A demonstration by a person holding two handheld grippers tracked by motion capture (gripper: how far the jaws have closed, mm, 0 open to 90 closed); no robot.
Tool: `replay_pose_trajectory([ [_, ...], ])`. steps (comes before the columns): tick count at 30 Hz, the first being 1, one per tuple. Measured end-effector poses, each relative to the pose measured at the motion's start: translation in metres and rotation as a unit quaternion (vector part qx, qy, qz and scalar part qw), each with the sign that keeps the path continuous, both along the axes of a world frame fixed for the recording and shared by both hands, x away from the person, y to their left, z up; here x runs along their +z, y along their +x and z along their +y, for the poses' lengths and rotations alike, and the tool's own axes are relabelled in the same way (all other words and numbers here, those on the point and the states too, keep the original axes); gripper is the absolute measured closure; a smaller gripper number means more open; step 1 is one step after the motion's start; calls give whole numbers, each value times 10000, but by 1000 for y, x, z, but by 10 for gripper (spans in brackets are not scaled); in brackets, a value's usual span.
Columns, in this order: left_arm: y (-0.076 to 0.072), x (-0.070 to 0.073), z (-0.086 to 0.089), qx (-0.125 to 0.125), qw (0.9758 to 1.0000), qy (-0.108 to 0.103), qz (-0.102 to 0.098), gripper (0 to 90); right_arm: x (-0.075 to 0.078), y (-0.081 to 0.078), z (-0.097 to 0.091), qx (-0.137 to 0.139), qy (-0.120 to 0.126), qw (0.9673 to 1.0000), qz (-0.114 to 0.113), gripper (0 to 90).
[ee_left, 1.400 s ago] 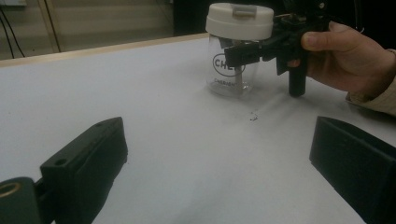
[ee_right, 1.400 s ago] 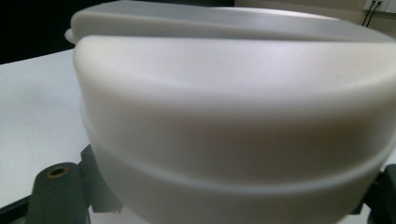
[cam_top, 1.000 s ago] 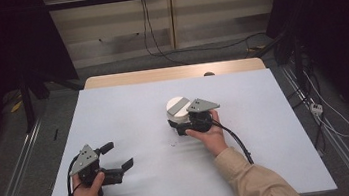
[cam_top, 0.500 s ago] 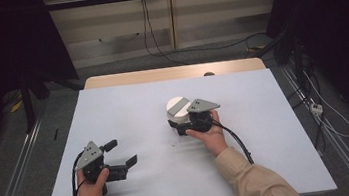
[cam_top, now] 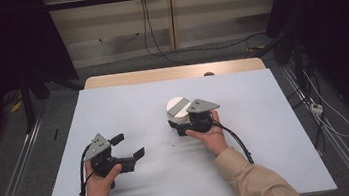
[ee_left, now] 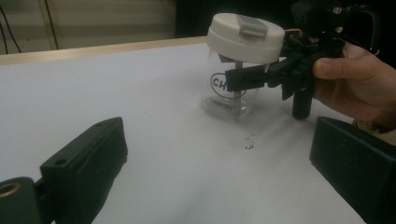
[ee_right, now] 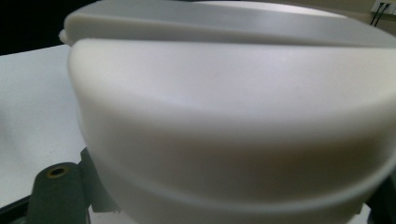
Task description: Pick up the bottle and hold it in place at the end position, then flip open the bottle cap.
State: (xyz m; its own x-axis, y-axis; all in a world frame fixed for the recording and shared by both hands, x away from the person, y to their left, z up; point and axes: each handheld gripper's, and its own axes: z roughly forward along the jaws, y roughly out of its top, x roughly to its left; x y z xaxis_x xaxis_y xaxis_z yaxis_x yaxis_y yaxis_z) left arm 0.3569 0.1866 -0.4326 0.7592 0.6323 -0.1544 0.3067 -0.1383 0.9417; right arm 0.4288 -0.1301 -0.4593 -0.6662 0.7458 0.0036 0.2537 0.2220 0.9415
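In the high view we see our right gripper [cam_top: 181, 123] just right of the frame's centre, its fingers pinching the jar [cam_top: 178, 111], which stands upright on the pale tabletop [cam_top: 267, 132]. The jar's white lid [cam_top: 176, 106] sits on top, with a grey flap across it. Our right hand [cam_top: 209, 133] wraps the gripper's body from below in the frame.

In the left gripper view the jar [ee_left: 231, 88] shows at upper centre: a clear body with dark printed lettering under the white lid [ee_left: 245, 31]. The right gripper's fingers [ee_left: 245, 77] reach in from the right of the frame and clamp the clear wall just under the lid. A small dark speck [ee_left: 248, 143] lies on the tabletop just in front of the jar.

In the right gripper view the lid [ee_right: 233, 107] looms very close across the frame, with a bit of tabletop at left.

Our left gripper [cam_top: 128, 146] is at lower left of the high view, well apart from the jar, held in the left hand [cam_top: 99, 180]. Its fingers are spread wide with nothing between them, and they point toward the right of the frame.
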Motion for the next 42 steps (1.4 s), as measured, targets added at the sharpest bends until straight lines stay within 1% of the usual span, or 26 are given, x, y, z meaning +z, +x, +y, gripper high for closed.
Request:
replay_pose_trajectory([
  [2, 1, 1, -2, -28, 10000, 11, -21, 37, 0, 0, 0, 1, 6, 10000, 1, 190],
  [7, 3, 2, -6, -49, 10000, 52, 18, 37, -1, 1, 0, -16, 48, 10000, 18, 189],
  [12, 5, 3, -8, -25, 10000, -39, 81, 38, -1, 1, 0, -11, 39, 10000, 22, 190],
  [20, 8, 7, -16, -86, 9999, -21, 86, 44, 0, 1, 0, -15, 43, 10000, 28, 189],
  [25, 10, 9, -18, -68, 9999, -64, 71, 47, 0, 1, 0, -17, 35, 10000, 28, 190],
  [30, 13, 12, -21, -108, 9999, -57, 80, 49, 0, 1, 0, -18, 24, 10000, 21, 190],
  [33, 15, 14, -23, -92, 9999, -117, 76, 50, 0, 0, 1, -26, 11, 10000, 20, 190],
  [37, 18, 16, -26, -66, 9999, -87, 99, 54, 0, 0, 1, -39, 10, 10000, 19, 190],
  [39, 20, 17, -27, -51, 9999, -112, 117, 57, 0, 1, 0, -28, 24, 10000, 25, 189],
  [42, 22, 18, -30, -24, 9999, -70, 141, 63, -1, 1, 1, -31, 24, 10000, 21, 190],
])
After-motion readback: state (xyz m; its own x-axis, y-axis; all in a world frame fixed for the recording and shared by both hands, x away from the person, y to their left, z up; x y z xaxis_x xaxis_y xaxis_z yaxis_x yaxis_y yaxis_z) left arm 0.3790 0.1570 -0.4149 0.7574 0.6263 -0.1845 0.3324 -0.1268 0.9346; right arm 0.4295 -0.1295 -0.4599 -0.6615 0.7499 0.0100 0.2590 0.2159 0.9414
